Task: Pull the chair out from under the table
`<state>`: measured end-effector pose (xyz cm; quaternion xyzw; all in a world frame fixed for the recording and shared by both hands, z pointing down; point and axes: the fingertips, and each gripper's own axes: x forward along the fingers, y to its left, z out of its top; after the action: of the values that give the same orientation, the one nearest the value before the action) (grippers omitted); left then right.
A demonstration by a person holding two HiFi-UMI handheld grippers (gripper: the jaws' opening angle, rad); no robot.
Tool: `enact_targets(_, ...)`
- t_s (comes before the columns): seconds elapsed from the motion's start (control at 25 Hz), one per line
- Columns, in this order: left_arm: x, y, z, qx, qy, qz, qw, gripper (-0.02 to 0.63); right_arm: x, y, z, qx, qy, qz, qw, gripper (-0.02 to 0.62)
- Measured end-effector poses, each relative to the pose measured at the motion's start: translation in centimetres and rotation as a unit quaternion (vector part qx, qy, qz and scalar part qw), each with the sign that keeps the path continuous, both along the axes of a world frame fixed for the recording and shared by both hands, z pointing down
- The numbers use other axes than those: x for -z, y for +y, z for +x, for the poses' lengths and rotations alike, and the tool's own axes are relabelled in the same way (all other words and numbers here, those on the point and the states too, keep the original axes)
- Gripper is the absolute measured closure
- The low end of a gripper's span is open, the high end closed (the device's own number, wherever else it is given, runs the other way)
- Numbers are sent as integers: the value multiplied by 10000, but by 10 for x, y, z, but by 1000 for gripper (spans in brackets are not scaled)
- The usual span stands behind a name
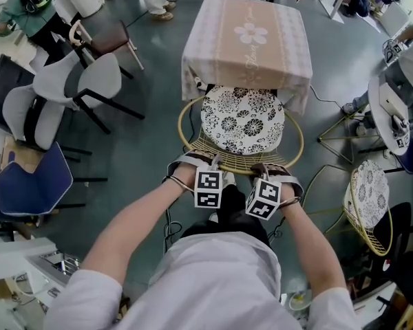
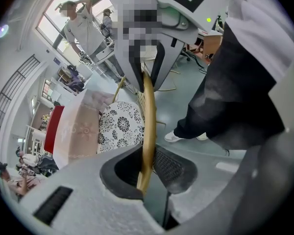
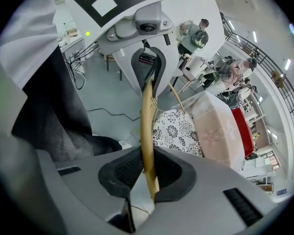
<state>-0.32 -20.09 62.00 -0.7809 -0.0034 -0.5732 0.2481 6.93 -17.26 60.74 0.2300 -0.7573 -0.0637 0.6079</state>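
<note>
A gold wire chair (image 1: 193, 139) with a black-and-white flowered cushion (image 1: 242, 119) stands in front of the table (image 1: 248, 40), which wears a pink cloth. The cushion's far edge lies just at the cloth's hanging hem. Both grippers hold the chair's back rim on the near side. In the left gripper view the gold rim (image 2: 148, 111) runs between the pads and my left gripper (image 2: 146, 173) is shut on it. My right gripper (image 3: 148, 173) is likewise shut on the rim (image 3: 147, 116). In the head view the left gripper (image 1: 210, 162) and right gripper (image 1: 265, 169) sit side by side.
A second gold chair with a flowered cushion (image 1: 368, 198) stands at the right. White and grey chairs (image 1: 69, 88) and a blue seat (image 1: 31, 177) crowd the left. Cables lie on the grey floor (image 1: 144, 136). People stand and sit at the far edges.
</note>
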Motion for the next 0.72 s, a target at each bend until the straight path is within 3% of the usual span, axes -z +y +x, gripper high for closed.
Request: enact_targets(0.72,-3,39,-9,-5,-58,-63,10000,543,-2,37,-9,-89,34,-81,9999,549)
